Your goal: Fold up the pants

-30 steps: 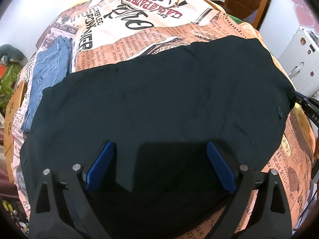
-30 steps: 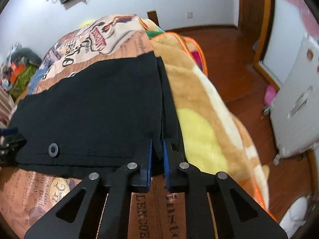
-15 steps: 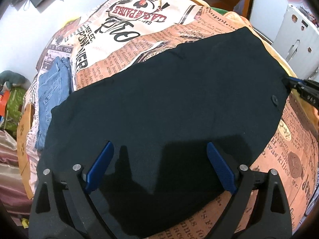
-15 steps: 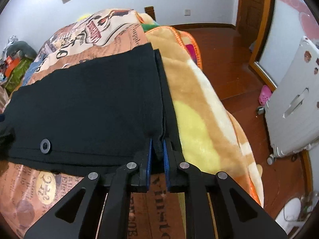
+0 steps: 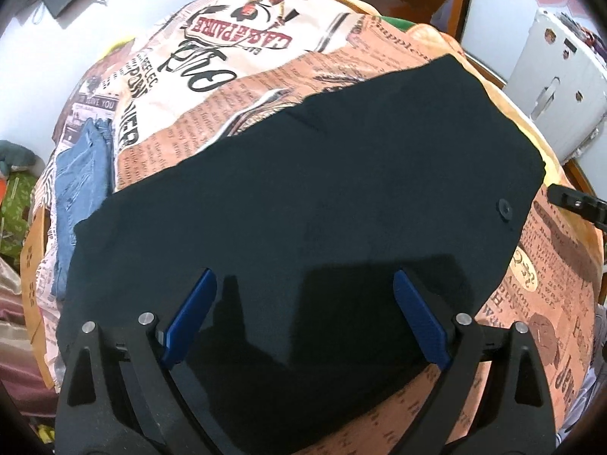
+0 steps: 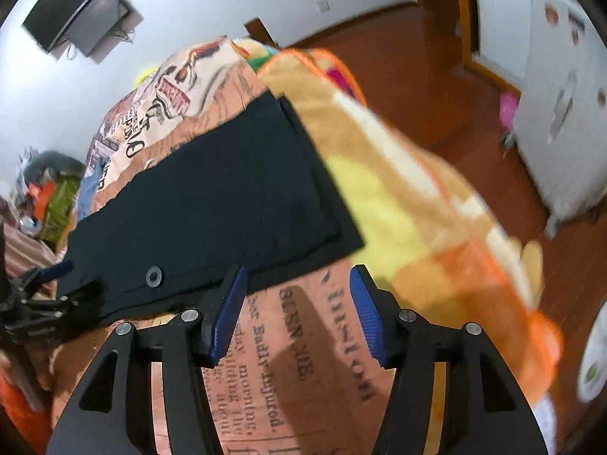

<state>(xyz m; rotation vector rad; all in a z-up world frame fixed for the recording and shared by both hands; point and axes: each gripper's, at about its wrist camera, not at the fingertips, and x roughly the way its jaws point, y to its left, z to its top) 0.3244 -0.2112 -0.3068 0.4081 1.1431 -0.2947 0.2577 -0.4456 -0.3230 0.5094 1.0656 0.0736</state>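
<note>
Black pants (image 5: 303, 204) lie flat across the newspaper-print bedspread (image 5: 235, 87), folded lengthwise, with the waistband button (image 5: 504, 204) at the right end. My left gripper (image 5: 303, 314) is open above the near edge of the pants, holding nothing. In the right wrist view the pants (image 6: 212, 204) lie ahead and to the left, their button (image 6: 153, 276) near the front edge. My right gripper (image 6: 297, 303) is open and empty, just off the waistband corner, over the bedspread (image 6: 303, 360).
Folded blue jeans (image 5: 76, 174) lie at the left of the bed. A yellow-orange fleece blanket (image 6: 417, 204) covers the bed's right side. A white cabinet (image 5: 561, 87) and wooden floor (image 6: 417, 57) lie beyond. A dark monitor (image 6: 76, 7) hangs on the wall.
My right gripper has opened, let go of the waistband corner and pulled back. My left gripper has lifted higher over the pants and stayed open.
</note>
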